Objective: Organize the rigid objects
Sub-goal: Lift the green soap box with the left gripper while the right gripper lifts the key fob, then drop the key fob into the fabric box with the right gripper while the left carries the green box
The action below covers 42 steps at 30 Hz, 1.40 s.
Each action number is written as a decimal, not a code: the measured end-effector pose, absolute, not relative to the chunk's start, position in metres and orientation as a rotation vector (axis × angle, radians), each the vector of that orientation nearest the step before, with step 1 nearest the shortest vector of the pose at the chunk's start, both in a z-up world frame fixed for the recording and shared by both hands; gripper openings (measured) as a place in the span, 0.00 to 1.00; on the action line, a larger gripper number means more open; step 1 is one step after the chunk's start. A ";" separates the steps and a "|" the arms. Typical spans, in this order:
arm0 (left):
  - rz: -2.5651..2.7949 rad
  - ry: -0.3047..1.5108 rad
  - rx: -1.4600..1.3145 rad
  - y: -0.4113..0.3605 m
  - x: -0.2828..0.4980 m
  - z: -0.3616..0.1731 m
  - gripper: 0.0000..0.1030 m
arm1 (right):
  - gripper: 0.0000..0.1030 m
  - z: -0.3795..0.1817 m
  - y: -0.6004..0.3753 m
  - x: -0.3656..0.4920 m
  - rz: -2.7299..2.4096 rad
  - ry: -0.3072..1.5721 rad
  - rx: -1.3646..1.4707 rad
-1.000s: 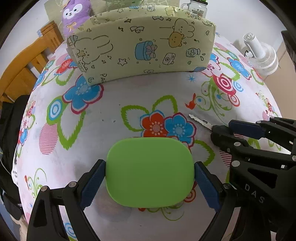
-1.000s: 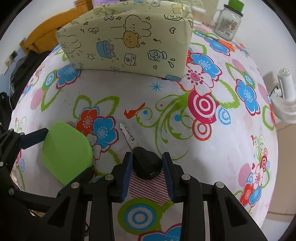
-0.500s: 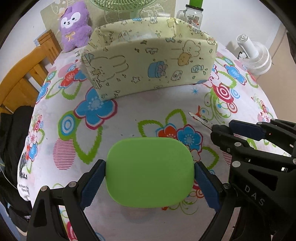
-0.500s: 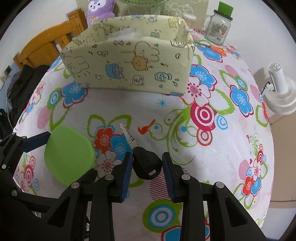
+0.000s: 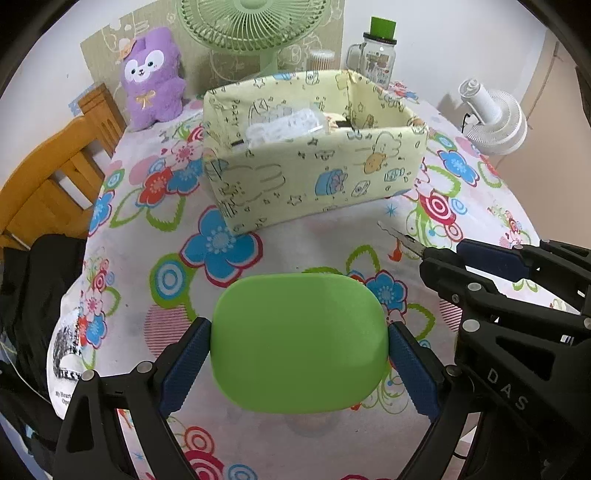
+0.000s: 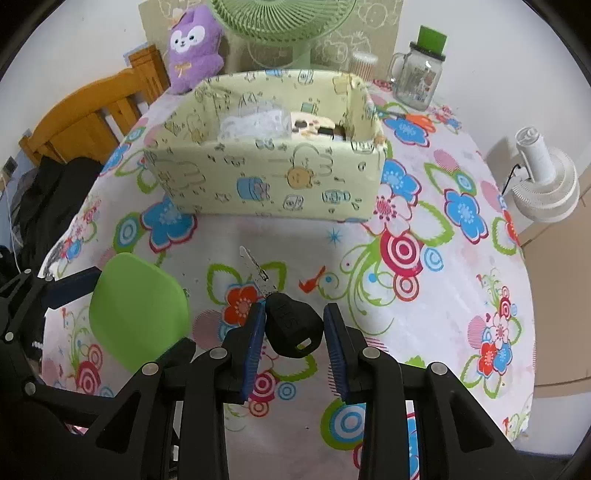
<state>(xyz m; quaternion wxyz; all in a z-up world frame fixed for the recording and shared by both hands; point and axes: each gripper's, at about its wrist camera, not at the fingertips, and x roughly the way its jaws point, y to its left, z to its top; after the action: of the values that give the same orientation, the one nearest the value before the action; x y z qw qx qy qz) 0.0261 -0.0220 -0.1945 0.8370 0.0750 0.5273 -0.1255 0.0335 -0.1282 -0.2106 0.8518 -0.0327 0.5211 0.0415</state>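
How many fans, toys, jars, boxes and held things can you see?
Fans: 2 (green fan, white fan)
Plush toys: 1 (purple plush)
Jars: 1 (jar)
Boxes: 1 (box)
Held things: 2 (green lid, key)
Total: 7

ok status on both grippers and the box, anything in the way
Left gripper shut on green lid. Right gripper shut on black key. Fabric box ahead, open-topped, partly filled. Path clear.
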 end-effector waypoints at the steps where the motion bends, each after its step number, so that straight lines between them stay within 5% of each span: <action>1: -0.268 1.112 0.160 -0.022 0.026 -0.193 0.92 | 0.35 -0.208 -0.127 0.033 0.085 1.094 -0.067; 42: -0.197 1.057 0.114 -0.028 0.093 -0.139 0.92 | 0.35 -0.147 -0.128 0.106 0.142 1.030 -0.084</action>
<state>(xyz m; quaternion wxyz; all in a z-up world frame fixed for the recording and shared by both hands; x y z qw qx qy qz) 0.0934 -0.0281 -0.1386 0.8575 0.0544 0.5029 -0.0938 0.1065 -0.1285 -0.1468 0.8671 -0.0403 0.4919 0.0677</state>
